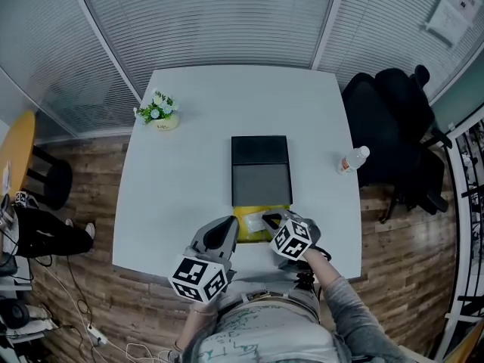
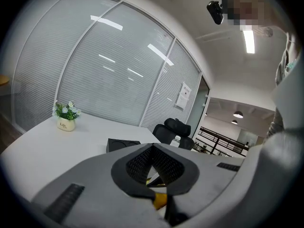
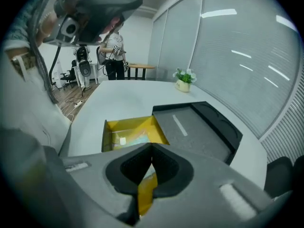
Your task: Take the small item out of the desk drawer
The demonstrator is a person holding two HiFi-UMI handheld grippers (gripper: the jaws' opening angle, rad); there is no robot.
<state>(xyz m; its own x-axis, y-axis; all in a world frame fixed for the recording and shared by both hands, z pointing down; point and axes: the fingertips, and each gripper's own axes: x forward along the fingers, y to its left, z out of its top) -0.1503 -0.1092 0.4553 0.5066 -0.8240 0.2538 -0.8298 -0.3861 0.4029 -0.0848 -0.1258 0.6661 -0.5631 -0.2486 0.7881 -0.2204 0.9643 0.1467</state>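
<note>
Both handheld units are grey moulded plastic. The left gripper (image 1: 227, 224) has broad jaws lined with black ribbed pads (image 2: 167, 164) and a dark ribbed strip (image 2: 65, 202) on its shell. The right gripper (image 1: 268, 219) is the same build, with a pale rectangular label (image 3: 234, 194) on its shell. Each carries a white cube with black square markers: left cube (image 1: 199, 277), right cube (image 1: 291, 239). The person wears a grey long sleeve (image 1: 344, 302) and a light shirt (image 1: 253, 337) with a greenish print.

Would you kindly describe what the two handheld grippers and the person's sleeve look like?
The left gripper and the right gripper both have smooth grey moulded shells. Their broad jaws taper to a point and are lined with black ribbed pads. Each gripper carries a white cube printed with black square markers. The person wears a grey long sleeve.
</note>
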